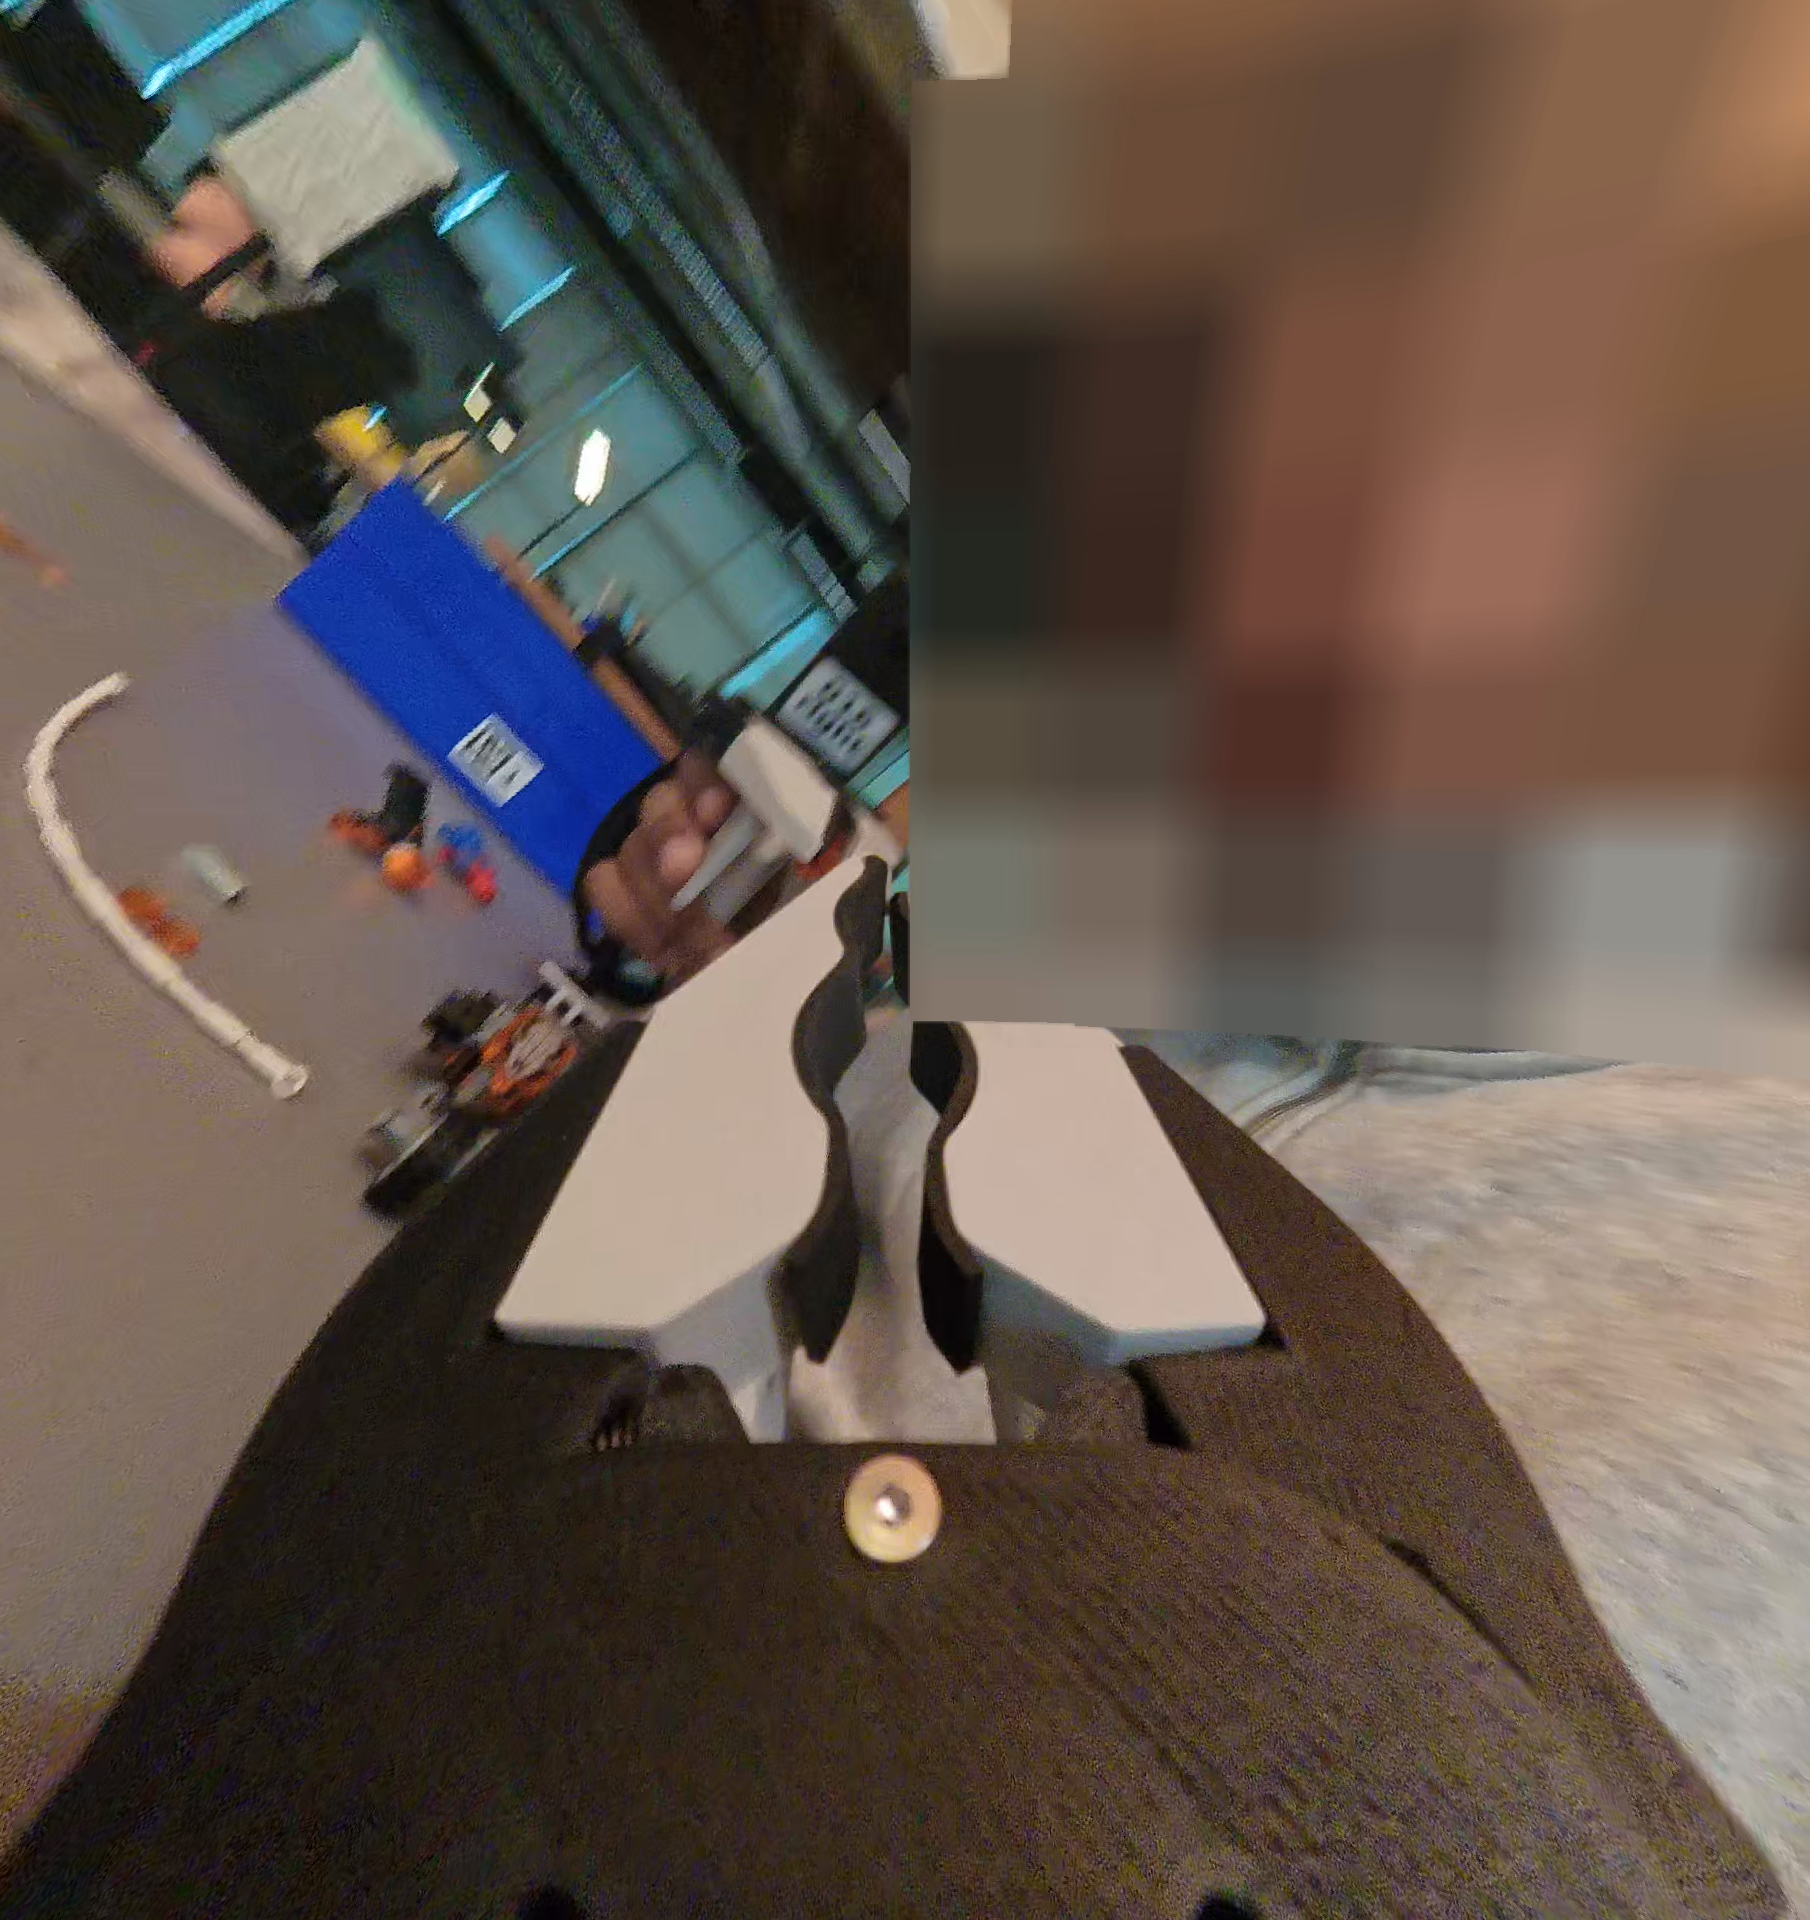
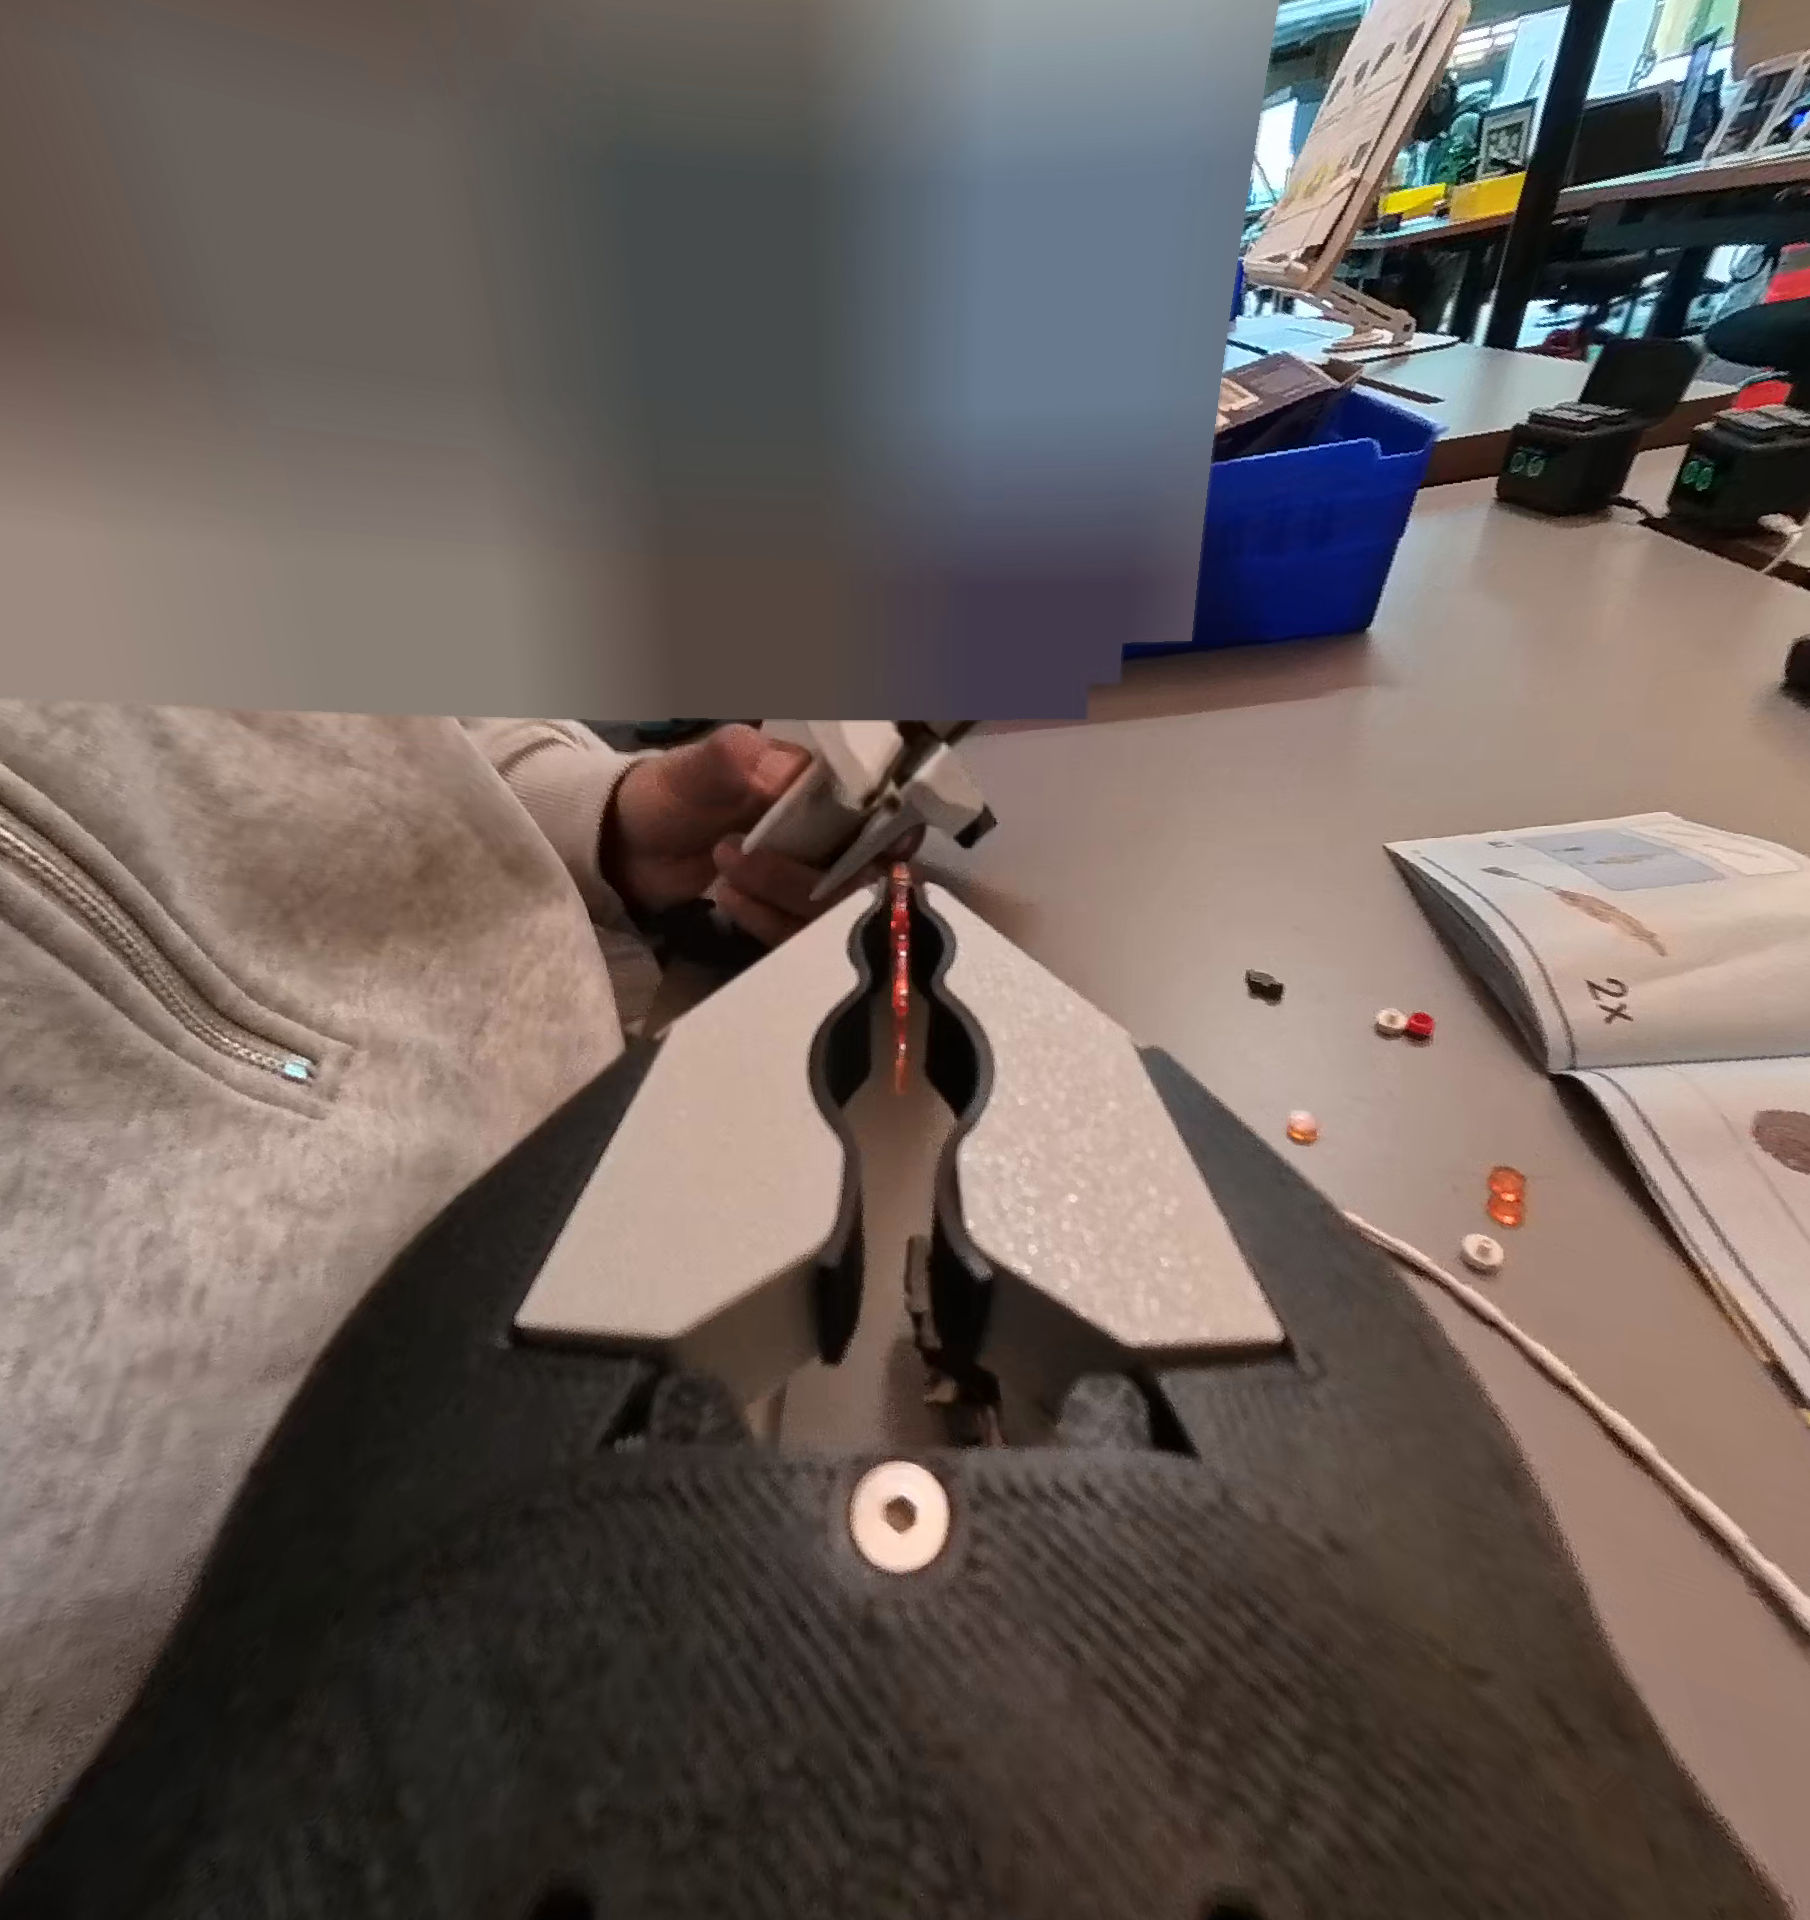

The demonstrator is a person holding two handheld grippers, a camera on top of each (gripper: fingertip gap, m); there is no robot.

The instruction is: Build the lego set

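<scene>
My right gripper point(image 2: 899, 906) is shut on a thin translucent orange piece point(image 2: 899, 997) that stands on edge between its jaws. My left gripper point(image 1: 880, 909) has its jaws nearly together; a blurred patch hides its tips. In the right wrist view it point(image 2: 885, 821) sits in a hand just beyond the orange piece's far end, touching or almost touching it. A partly built black and orange model point(image 1: 496, 1070) lies on the grey table point(image 1: 153, 1299). A white flexible tube point(image 2: 1607, 1423) and small round orange point(image 2: 1506, 1195), white point(image 2: 1481, 1252) and red point(image 2: 1418, 1027) pieces lie to the right.
An open instruction booklet point(image 2: 1659, 987) lies at the right. A blue bin point(image 2: 1296, 540) stands at the back, with black devices point(image 2: 1576, 457) behind it. A person's grey fleece jacket point(image 2: 257, 1039) fills the left. More loose pieces point(image 1: 433, 842) lie near the bin point(image 1: 465, 665).
</scene>
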